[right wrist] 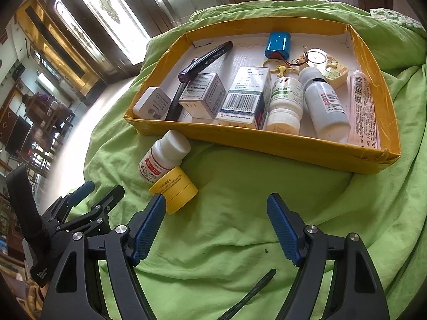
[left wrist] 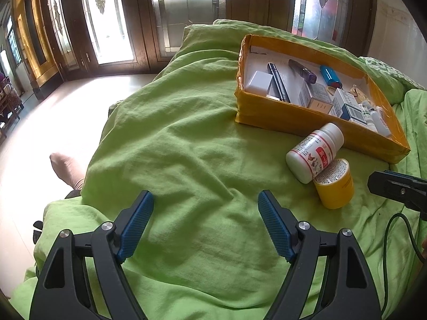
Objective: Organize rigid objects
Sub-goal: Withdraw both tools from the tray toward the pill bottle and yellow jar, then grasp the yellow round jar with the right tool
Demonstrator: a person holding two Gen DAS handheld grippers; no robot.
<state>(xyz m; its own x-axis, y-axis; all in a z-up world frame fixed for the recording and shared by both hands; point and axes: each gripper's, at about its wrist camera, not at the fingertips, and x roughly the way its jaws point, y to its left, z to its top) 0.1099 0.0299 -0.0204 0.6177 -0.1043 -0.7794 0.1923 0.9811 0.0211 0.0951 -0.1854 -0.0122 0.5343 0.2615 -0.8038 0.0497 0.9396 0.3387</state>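
Left gripper [left wrist: 205, 200] spread, nothing between jaws. Right gripper [right wrist: 216, 205] likewise spread and empty. White pill bottle [right wrist: 162, 157] lies touching yellow jar [right wrist: 174, 190] on green sheet [right wrist: 240, 240], at 7 o'clock of yellow box [right wrist: 280, 144].

Daylight floods through tall leaded-glass doors [left wrist: 186, 13], blowing out pale floor [left wrist: 53, 112]; green bedsheet [right wrist: 226, 226] evenly lit; fisheye edges bend, corners black.
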